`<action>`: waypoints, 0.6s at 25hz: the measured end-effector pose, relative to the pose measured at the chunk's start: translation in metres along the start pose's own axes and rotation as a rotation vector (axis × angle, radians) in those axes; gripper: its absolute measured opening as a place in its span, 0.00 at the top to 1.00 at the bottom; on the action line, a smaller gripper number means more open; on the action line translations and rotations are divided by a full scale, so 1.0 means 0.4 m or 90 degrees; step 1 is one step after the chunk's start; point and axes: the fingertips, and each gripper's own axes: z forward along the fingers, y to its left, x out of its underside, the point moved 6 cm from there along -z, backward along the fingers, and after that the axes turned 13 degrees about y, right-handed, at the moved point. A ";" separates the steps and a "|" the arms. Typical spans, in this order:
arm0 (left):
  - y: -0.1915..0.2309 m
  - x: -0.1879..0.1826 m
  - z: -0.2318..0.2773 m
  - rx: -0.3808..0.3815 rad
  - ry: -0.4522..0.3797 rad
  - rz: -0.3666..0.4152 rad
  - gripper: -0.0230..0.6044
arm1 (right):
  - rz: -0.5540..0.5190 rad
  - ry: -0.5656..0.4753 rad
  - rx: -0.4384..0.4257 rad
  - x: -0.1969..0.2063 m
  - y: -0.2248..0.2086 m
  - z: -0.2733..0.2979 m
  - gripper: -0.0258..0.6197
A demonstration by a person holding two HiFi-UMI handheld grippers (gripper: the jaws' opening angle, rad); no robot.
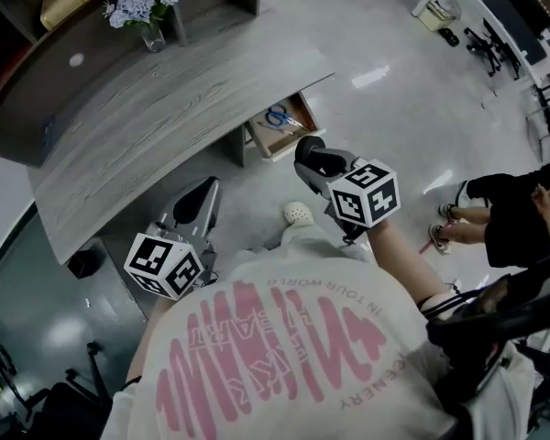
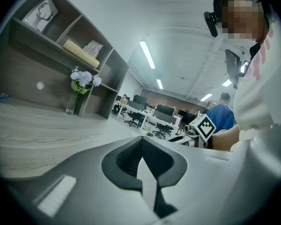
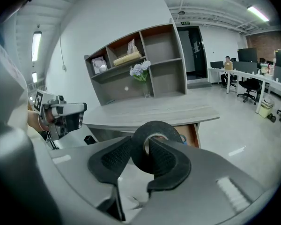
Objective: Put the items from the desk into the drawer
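Out in front of the desk (image 1: 165,108), right gripper (image 3: 147,156) is clamped on a black tape roll (image 3: 155,129), held near the open drawer (image 1: 298,115) but not over it. Drawer sits pulled out under the desk's edge, blue-handled scissors (image 1: 277,115) lying inside. Left gripper (image 2: 141,149) is low beside the desk front, jaws together, nothing between them.

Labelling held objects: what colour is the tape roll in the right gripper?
The tape roll is black; clearest in the right gripper view.
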 end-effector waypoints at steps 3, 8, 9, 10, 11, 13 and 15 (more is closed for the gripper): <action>0.011 -0.024 0.037 -0.008 -0.004 -0.007 0.94 | -0.008 0.016 -0.011 -0.008 -0.039 0.015 0.77; 0.001 -0.029 0.070 -0.086 -0.023 -0.049 0.94 | -0.066 0.059 -0.051 -0.042 -0.148 0.076 0.77; -0.002 -0.028 0.090 -0.097 -0.021 -0.053 0.94 | -0.074 0.068 -0.055 -0.046 -0.181 0.082 0.77; -0.005 -0.030 0.114 -0.108 -0.017 -0.057 0.94 | -0.081 0.078 -0.060 -0.051 -0.214 0.086 0.77; -0.012 -0.034 0.139 -0.121 -0.015 -0.061 0.94 | -0.087 0.090 -0.068 -0.054 -0.246 0.092 0.77; -0.036 -0.046 0.189 -0.150 -0.007 -0.064 0.94 | -0.105 0.120 -0.094 -0.056 -0.300 0.113 0.77; -0.067 -0.060 0.240 -0.179 0.007 -0.051 0.94 | -0.124 0.153 -0.124 -0.053 -0.341 0.145 0.77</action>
